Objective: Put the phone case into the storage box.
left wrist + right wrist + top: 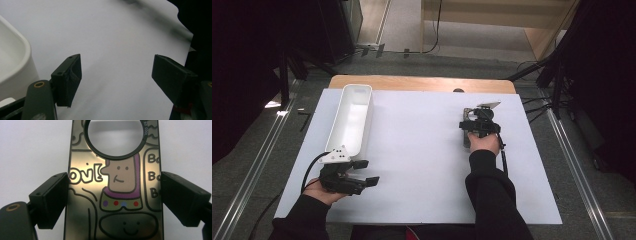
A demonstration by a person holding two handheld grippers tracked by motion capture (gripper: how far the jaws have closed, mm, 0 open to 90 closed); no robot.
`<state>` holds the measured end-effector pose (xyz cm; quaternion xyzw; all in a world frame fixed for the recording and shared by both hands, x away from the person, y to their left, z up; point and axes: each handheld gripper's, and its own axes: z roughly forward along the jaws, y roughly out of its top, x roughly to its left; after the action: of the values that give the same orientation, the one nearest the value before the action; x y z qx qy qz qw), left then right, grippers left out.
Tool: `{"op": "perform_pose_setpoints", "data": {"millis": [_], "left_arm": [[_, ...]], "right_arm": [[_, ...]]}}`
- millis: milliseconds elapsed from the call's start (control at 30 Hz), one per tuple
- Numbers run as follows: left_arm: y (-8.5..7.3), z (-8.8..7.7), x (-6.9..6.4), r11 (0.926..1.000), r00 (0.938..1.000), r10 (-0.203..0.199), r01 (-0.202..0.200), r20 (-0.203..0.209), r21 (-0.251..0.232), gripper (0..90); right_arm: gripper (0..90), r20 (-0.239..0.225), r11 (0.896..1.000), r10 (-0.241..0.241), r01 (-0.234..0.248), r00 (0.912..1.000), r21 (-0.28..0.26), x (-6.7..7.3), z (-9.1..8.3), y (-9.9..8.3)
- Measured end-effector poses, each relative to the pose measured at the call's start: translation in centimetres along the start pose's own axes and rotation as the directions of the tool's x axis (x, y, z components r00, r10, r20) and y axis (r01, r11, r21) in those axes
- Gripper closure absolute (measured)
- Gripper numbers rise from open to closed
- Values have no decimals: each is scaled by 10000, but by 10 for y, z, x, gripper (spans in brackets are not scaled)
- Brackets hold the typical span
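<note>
- Right now the phone case (pixel 115 195), a glossy one printed with cartoon doodles and a round camera cut-out, lies flat on the white table cover (pixel 422 150) at the right side, its long axis running away from you along the line of your right gripper (pixel 115 192).
- Your right gripper's jaws stand one on each long edge of the case, so the grip goes across its short width; the pads look pressed to both edges, and I judge the case clamped.
- Seen from above, your right hand (pixel 484 142) sits directly behind the case, far nearer to it than your left.
- Your left gripper (pixel 116 75) rests at the near left corner, jaws wide apart with nothing but the cover between them.
- Just beside it lies the long white tray (pixel 352 117), well apart from the case; a carry there would run leftward across the table.
</note>
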<state>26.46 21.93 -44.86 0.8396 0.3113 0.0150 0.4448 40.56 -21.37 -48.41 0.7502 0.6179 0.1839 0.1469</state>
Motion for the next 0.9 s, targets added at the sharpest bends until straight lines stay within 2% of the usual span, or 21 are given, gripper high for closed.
{"op": "perform_pose_setpoints", "data": {"millis": [133,267,367,533,733,800,900], "left_arm": [[0,0,0,10000,10000,-21,21,-4,19,240],[0,0,0,10000,10000,-7,7,9,17,240],[0,0,1,10000,10000,-12,12,-1,48,239],[0,0,1,10000,10000,-49,49,-21,42,239],[0,1,1,10000,10000,-60,60,-13,57,240],[0,2,1,10000,10000,-47,47,8,88,239],[-1,2,1,9998,9997,-210,210,156,-30,239]], "right_arm": [[106,-479,9997,-207,199,9986,-170,-1,-7,-2],[106,-1049,9986,-439,406,9935,-339,-2,-13,-5],[106,-1657,9980,-533,468,9847,-433,-2,-17,-7],[107,-2367,9971,-696,604,9691,-463,1,-23,-10],[106,-2695,9902,-1285,1083,9544,-887,5,-32,-14],[106,-2897,9881,-1424,1187,9465,-978,5,-34,-15],[107,-2956,9829,-1744,1482,9393,-1088,7,-37,-17]]}}
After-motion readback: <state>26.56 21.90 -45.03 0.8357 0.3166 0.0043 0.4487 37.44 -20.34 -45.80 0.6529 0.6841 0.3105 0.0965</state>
